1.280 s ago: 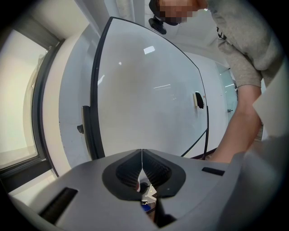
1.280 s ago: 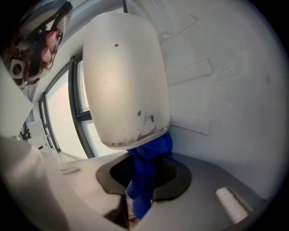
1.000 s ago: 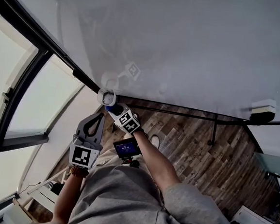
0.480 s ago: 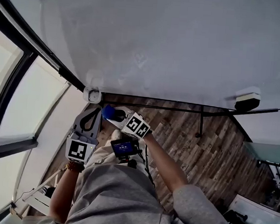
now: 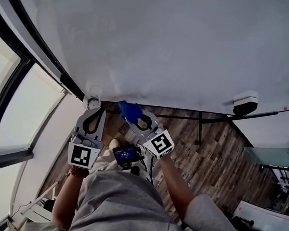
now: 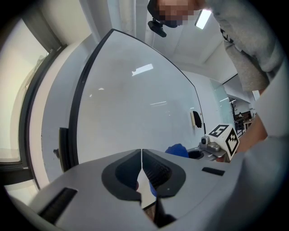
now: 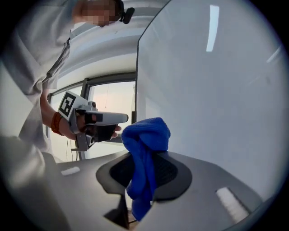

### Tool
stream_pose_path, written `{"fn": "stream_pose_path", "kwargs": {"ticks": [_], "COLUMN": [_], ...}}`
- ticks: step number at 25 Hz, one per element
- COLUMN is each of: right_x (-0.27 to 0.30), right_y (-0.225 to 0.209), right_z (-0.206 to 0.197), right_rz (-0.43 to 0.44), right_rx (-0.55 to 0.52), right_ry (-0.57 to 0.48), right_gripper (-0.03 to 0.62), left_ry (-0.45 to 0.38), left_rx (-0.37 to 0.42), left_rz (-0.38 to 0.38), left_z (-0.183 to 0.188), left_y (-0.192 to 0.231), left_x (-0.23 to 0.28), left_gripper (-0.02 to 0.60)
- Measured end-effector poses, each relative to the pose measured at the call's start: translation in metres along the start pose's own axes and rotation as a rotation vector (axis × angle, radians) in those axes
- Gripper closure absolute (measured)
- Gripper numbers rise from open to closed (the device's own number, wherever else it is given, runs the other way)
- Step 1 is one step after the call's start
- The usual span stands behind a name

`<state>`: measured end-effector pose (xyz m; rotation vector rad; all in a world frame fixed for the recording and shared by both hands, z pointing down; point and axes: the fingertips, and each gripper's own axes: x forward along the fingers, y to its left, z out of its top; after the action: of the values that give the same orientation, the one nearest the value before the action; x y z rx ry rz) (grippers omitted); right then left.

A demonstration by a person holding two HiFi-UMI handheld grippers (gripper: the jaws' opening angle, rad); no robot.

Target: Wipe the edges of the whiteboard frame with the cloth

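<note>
While my right claw (image 5: 133,115) pinches the cloth (image 5: 128,109), the blue wad bulges out past the jaw tips and a tail of it hangs down between them. Both jaws are pressed onto the fabric. The cloth sits right up at the dark bottom edge of the frame (image 5: 185,110), a little in from the lower left corner; whether it touches that edge I cannot tell. Above the edge the board (image 5: 191,46) spreads wide and pale, with faint grey smears on it. A white cap (image 5: 91,102) marks the corner, where the bottom edge meets the dark side edge that runs up and off to the left.

My left claw (image 5: 95,110) is just beside the right one, on its left, with its tips close under the corner cap. Its jaws are pressed together with nothing between them. From its own view the cloth and the right claw show off to the right, low against the board.

Further right along the bottom edge an eraser (image 5: 245,104) sits on the board, well apart from both claws. Below the board lies a wood plank floor (image 5: 211,153). To the left stand tall windows (image 5: 19,111) with dark bars, bright with daylight. Nearest of all is my grey shirt (image 5: 121,206), with both bare forearms reaching up from it to the claws.
</note>
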<state>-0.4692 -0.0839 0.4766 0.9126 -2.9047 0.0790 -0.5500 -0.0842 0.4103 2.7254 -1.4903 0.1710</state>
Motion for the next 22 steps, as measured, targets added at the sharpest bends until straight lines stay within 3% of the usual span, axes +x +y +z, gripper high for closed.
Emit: {"fn": "stream_pose_path", "kwargs": {"ticks": [4,10,22], "right_x": [-0.019,-0.036,-0.046], "right_y": [-0.008,-0.002,0.005], "right_z": [0.069,0.127,0.148], "right_rz": [-0.156,-0.318,-0.399], "right_rx": [-0.057,-0.089,-0.088], "right_ry": [-0.104,-0.205,-0.217], "right_gripper": [0.487,0.491,0.491], "left_ry": [-0.073,-0.115,-0.071], "left_rx": [0.012,0.012,0.002], "left_rz": [0.022,0.035,-0.011], "left_z": [0.032,0.052,0.042], "left_y": [0.002,-0.002,-0.007], "left_x": [0.004,0.004,0.004], "left_gripper": [0.574,0.574,0.574]}}
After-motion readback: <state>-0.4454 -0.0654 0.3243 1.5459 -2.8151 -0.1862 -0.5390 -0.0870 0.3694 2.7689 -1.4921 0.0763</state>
